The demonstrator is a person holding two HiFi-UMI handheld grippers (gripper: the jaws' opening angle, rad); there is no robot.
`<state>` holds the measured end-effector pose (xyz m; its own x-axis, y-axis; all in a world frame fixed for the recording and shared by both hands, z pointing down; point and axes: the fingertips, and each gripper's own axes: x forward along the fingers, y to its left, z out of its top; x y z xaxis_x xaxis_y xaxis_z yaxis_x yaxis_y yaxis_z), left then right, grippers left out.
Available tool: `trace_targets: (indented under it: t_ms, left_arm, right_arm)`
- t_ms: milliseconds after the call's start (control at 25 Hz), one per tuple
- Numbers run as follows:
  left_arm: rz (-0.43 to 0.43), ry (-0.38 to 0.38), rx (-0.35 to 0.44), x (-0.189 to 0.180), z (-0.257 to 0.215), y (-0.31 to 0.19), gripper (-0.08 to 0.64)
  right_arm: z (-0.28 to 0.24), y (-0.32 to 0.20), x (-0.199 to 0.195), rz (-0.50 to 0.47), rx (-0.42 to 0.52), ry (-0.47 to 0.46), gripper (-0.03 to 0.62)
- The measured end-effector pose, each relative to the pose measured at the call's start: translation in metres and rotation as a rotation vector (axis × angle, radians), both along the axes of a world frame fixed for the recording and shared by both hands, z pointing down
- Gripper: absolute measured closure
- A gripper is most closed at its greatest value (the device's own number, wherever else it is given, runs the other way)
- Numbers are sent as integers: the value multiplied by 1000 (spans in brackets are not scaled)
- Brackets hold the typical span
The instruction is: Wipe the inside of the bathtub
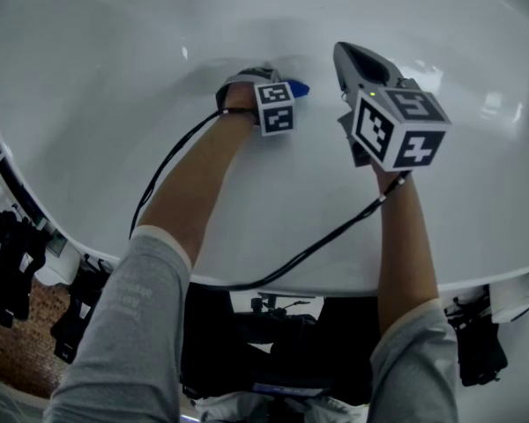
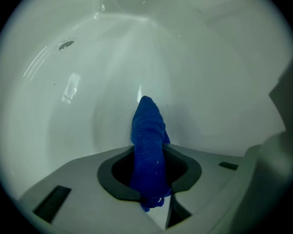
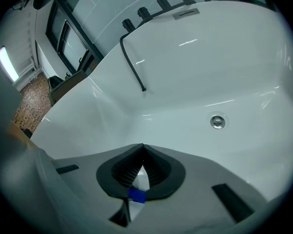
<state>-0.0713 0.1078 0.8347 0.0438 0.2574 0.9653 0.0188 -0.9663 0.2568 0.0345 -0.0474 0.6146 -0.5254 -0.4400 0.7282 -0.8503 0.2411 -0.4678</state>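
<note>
Blue cloth [image 2: 146, 126], one, clamped in left gripper [image 2: 149, 152] fingers inside white bathtub [image 1: 115, 51]; right gripper [image 3: 143, 147] fingers together, empty.

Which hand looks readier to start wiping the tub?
Left. The left gripper is shut on the blue cloth, low inside the bathtub. The right gripper is shut on nothing and sits higher up.

Three black taps [image 3: 143, 12], a black hose [image 3: 133, 65], brickwork [image 3: 29, 104] at left
</note>
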Motion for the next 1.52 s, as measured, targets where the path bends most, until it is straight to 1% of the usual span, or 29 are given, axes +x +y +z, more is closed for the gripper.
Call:
trace_targets:
  t_ms: [120, 200, 320, 480, 560, 640, 720, 840, 960, 1080, 1280, 1400, 1480, 1520]
  left_arm:
    - [29, -9, -28, 1, 1, -1, 448]
    - [16, 4, -10, 3, 2, -11, 449]
    - [-46, 26, 51, 10, 7, -42, 449]
    - [-143, 9, 138, 11, 10, -103, 448]
    - [-178, -4, 149, 9, 8, -128, 448]
    - [-176, -4, 141, 8, 4, -136, 448]
    - [-159, 16, 138, 9, 2, -129, 448]
    - [-112, 43, 110, 14, 2, -103, 448]
    - [-98, 59, 78, 24, 3, -79, 448]
    - [-96, 72, 38, 33, 1, -55, 448]
    - [-46, 91, -44, 40, -3, -3, 448]
    - [-28, 94, -32, 41, -2, -1, 448]
    - [-24, 87, 27, 38, 2, -20, 448]
    - [-45, 77, 68, 33, 4, -37, 448]
  right_arm:
    - [-1, -1, -1, 4, 1, -5, 583]
    - [-2, -2, 0, 8, 1, -4, 583]
    - [1, -5, 5, 16, 0, -4, 583]
    - [2, -5, 7, 23, -7, -6, 583]
    - [2, -5, 8, 33, -11, -8, 583]
    - [0, -6, 11, 48, -12, -8, 583]
    - [0, -6, 13, 63, -11, -4, 583]
    - [3, -5, 16, 73, -16, 11, 583]
    - [4, -6, 21, 82, -16, 20, 583]
    - [4, -7, 22, 87, -15, 18, 583]
    - [2, -7, 18, 82, -7, 13, 583]
    - [2, -7, 21, 85, -9, 11, 583]
    - [3, -7, 22, 85, -11, 10, 583]
    - [3, -8, 22, 83, -11, 9, 583]
